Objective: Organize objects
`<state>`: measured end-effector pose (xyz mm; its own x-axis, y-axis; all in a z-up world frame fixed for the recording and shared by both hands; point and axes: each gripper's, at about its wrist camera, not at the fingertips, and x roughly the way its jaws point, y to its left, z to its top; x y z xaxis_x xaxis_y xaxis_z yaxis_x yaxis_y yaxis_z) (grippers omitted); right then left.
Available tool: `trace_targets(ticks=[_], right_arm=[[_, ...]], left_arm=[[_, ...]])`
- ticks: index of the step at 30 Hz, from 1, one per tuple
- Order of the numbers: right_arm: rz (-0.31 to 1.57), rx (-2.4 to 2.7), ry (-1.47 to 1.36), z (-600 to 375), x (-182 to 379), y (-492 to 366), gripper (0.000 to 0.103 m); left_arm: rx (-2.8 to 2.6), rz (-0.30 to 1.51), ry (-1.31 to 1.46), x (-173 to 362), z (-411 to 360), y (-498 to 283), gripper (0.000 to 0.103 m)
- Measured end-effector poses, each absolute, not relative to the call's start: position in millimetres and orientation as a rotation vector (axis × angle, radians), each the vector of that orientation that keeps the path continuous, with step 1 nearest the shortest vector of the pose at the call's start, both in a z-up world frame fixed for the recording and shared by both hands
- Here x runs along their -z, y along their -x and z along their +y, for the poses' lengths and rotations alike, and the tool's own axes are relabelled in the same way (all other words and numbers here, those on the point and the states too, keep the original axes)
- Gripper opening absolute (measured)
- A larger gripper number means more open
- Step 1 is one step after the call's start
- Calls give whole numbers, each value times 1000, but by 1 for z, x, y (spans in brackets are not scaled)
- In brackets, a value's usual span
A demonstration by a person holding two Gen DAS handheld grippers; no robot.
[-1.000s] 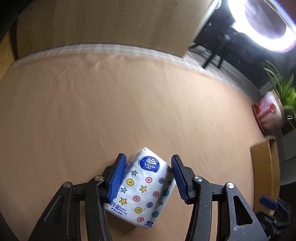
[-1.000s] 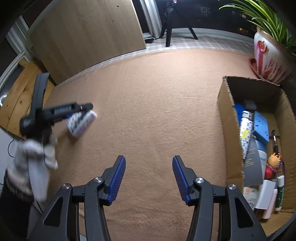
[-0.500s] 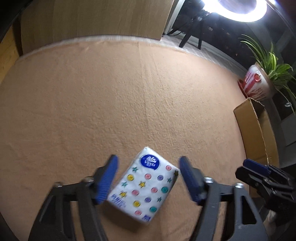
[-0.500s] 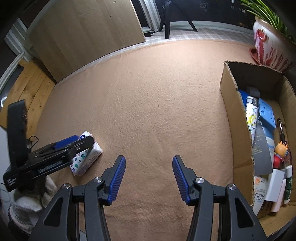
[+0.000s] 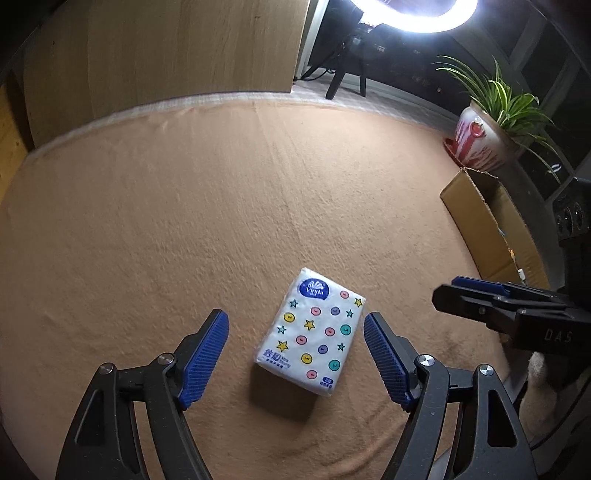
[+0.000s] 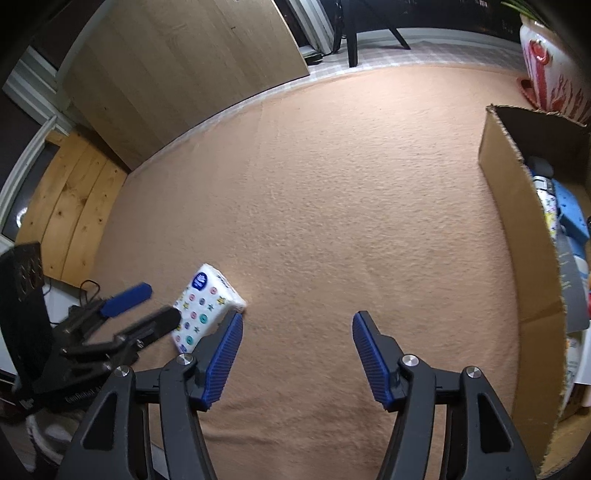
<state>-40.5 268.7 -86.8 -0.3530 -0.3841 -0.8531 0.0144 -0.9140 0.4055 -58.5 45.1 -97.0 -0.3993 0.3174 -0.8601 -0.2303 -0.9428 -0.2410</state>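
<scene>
A white tissue pack (image 5: pixel 313 331) with coloured dots and stars lies flat on the tan carpet (image 5: pixel 221 206). My left gripper (image 5: pixel 295 354) is open, its blue pads on either side of the pack and clear of it. The pack also shows in the right wrist view (image 6: pixel 205 306), with the left gripper (image 6: pixel 144 306) beside it. My right gripper (image 6: pixel 297 354) is open and empty over bare carpet, right of the pack. It shows at the right in the left wrist view (image 5: pixel 498 299). An open cardboard box (image 6: pixel 517 229) holds several items.
A red and white plant pot (image 5: pixel 476 142) stands behind the box (image 5: pixel 491 229). A wooden board (image 6: pixel 184 70) leans at the back. A ring light on a tripod (image 5: pixel 410 14) stands beyond the carpet. Wooden flooring (image 6: pixel 70 199) lies at the left.
My left gripper has opened and let go of the tissue pack, which now lies on the carpet. The left gripper has drawn back a little. The right gripper stays open.
</scene>
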Motion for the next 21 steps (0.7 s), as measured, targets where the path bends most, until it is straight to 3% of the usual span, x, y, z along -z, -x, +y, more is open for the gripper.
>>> trace_targets(ticks=[10,15,21], right_arm=[[-552,2263,-1621,253,95,51,57],[-519,2228,-1635,239,102,56,52],[-461,2171,-1672,223,113,67,37]], left_arm=[[-2266,-257,1536,122,53,52,61],[-2236,-261,1537,127,65,46,58],[-2225,-290,1545,129,65,47,54]])
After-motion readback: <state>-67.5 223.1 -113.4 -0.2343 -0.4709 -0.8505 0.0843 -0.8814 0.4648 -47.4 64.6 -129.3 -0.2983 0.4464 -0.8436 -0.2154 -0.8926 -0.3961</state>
